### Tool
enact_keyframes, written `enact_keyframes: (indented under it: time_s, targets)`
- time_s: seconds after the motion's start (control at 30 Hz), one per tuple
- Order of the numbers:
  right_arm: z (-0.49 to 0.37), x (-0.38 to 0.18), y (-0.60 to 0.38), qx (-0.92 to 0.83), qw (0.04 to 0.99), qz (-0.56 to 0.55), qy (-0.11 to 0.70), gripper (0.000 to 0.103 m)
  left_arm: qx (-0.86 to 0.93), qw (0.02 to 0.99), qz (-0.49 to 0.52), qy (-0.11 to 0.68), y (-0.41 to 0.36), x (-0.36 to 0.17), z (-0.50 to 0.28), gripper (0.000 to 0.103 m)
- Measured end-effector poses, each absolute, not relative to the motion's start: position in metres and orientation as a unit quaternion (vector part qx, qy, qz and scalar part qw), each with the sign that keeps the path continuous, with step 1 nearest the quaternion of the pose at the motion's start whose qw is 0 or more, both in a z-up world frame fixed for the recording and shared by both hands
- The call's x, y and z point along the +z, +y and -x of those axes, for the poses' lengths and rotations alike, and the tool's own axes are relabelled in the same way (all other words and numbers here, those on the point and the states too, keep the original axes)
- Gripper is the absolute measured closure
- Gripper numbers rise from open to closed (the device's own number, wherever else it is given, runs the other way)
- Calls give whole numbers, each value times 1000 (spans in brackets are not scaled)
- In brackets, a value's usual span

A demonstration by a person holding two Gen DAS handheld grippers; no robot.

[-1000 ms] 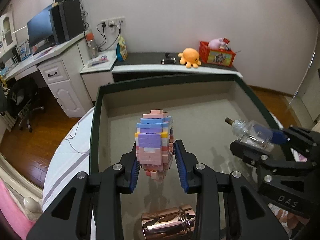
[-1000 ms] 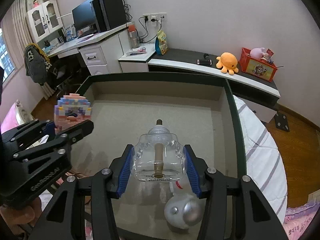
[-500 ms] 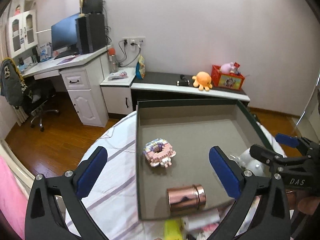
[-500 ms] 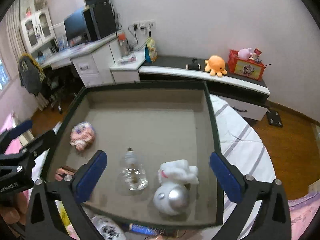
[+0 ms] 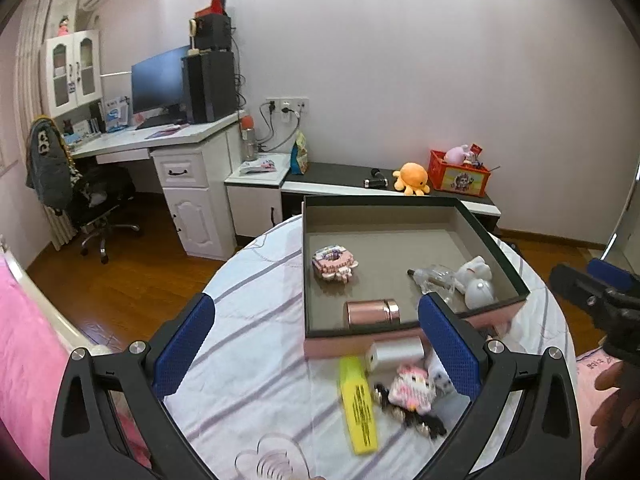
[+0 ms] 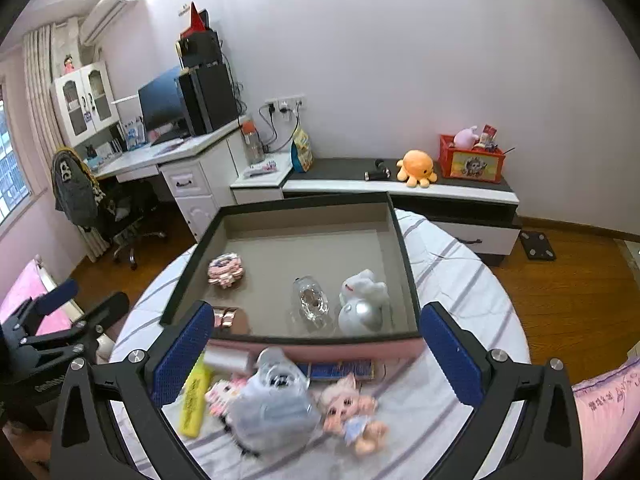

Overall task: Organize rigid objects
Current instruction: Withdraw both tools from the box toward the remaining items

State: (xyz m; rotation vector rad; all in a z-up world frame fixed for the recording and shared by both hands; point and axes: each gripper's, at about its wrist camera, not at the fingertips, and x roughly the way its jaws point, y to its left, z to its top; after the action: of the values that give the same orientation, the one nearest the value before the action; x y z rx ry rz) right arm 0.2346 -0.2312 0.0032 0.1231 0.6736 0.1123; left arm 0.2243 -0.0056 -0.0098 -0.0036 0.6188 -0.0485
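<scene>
The dark-rimmed box (image 5: pixel 496 248) on the round table holds a pastel brick figure (image 5: pixel 334 262), a clear bottle (image 5: pixel 434 276) on its side, a rose-gold canister (image 5: pixel 372 314) and a white-and-silver toy (image 5: pixel 476 284). My left gripper (image 5: pixel 316 304) hangs open and empty above the box's near edge. My right gripper (image 6: pixel 316 312) is open and empty too, above the same edge, with the bottle (image 6: pixel 312 300) and brick figure (image 6: pixel 225 270) lying free in the box (image 6: pixel 400 240). Each gripper shows at the edge of the other's view.
In front of the box, on the striped cloth, lie a yellow highlighter (image 5: pixel 358 404), a white power bank (image 5: pixel 396 354), a small pink-white figure (image 5: pixel 412 386), a doll (image 6: pixel 352 412) and a clear jar (image 6: pixel 272 396). Desk, chair and low cabinet stand beyond.
Both grippers opened and let go: the brick figure and the bottle now lie in the box. Both hands pulled back and up, so the items in front of the box came into view.
</scene>
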Motion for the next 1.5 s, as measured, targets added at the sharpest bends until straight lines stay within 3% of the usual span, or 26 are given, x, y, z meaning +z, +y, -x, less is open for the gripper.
enact_keyframes:
  time_s: [0.6,1.5]
  targets:
    - [-113,21,-227,-10,963,-51,263,0,-30,955,8,296,-14,-9,-130,0]
    - [-88,16,-238,-23,962,-59,267,0,-27,956,4,294,-14,-10,-105,0]
